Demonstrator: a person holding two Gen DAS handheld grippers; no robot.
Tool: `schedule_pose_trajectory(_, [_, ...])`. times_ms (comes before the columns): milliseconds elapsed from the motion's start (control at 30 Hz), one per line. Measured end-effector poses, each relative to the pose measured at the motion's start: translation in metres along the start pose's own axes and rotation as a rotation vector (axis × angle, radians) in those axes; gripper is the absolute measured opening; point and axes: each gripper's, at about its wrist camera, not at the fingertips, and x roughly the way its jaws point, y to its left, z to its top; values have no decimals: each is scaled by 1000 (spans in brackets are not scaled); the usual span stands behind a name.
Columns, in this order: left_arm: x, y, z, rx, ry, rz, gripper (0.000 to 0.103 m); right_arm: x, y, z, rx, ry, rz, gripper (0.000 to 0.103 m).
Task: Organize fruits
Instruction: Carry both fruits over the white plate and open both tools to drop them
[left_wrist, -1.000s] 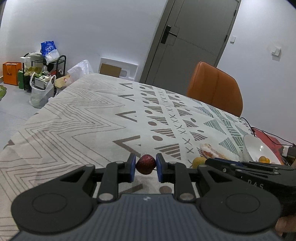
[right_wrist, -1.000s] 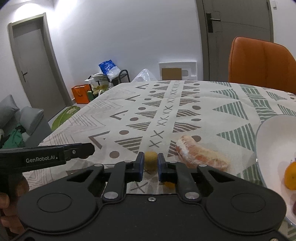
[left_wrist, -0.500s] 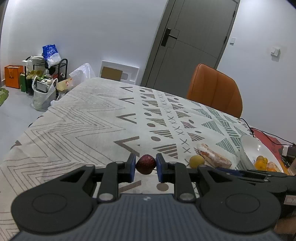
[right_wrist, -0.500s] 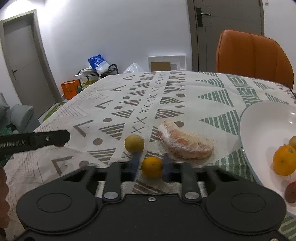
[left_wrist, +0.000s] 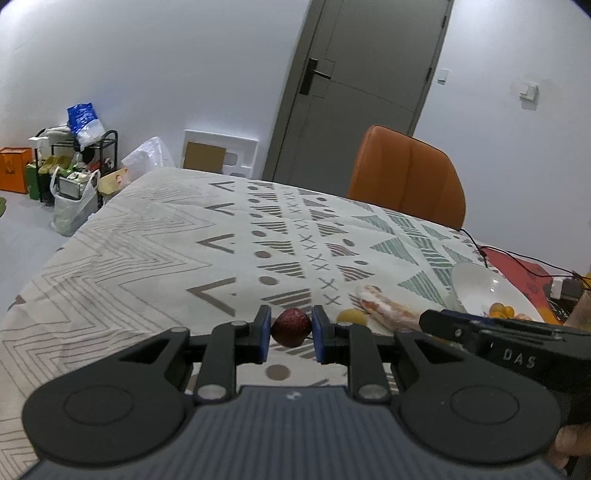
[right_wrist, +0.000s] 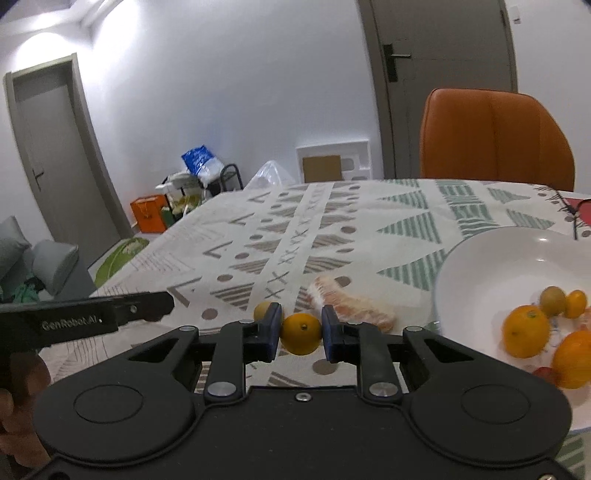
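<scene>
Patterned cloth covers desk (left_wrist: 155, 251), orange chair behind. Left hand-held gripper (left_wrist: 291, 332) clamped on red fruit (left_wrist: 291, 327), held off cloth: small, light, likely soft-skinned, bruises if squeezed; pads sit at widest part. Right hand-held gripper (right_wrist: 301, 334) clamped on orange (right_wrist: 301, 333): firm, round, could roll out; grip across middle. Plate (right_wrist: 480, 266) at right holds more fruit.

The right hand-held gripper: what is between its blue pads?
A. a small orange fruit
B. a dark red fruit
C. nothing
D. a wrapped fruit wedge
A: the right hand-held gripper is clamped on a small orange fruit, its blue pads pressing either side.
</scene>
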Motion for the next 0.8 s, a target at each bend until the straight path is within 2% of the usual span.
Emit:
schedule_pose_trajectory(433, [7, -49, 4, 79, 3, -48, 22, -36, -40, 1, 67, -80, -57, 22])
schedule_pose_trajectory(800, [20, -88, 6, 135, 11, -89, 22, -51, -81, -2, 120, -108, -120, 22])
